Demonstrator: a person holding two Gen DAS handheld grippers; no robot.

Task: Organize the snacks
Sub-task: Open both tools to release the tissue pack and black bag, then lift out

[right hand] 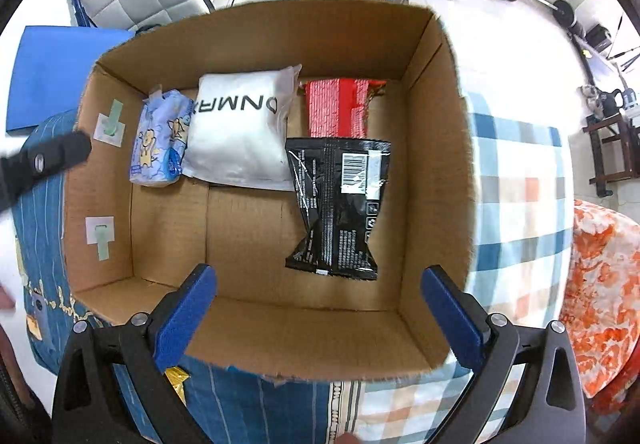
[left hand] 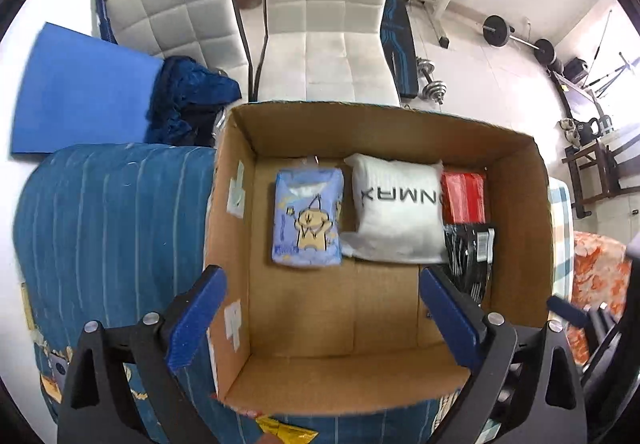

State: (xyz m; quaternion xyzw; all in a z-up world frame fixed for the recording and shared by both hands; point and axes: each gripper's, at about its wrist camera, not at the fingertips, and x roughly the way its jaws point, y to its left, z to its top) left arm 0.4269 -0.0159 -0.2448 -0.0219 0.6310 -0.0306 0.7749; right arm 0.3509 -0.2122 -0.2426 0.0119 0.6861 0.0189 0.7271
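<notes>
Cardboard box (right hand: 436,148) holds four snack packs; both tools (left hand: 322,320) (right hand: 318,318) gape empty.

Each gripper is built from a matt black frame with triangular cut-outs, and round silver screws are set at the joints. The left gripper (left hand: 323,318) is fitted with two flat, dark blue fingers (left hand: 197,318) on black arms. The same blue fingers (right hand: 185,320) and silver screws are seen on the right gripper (right hand: 320,318).
</notes>
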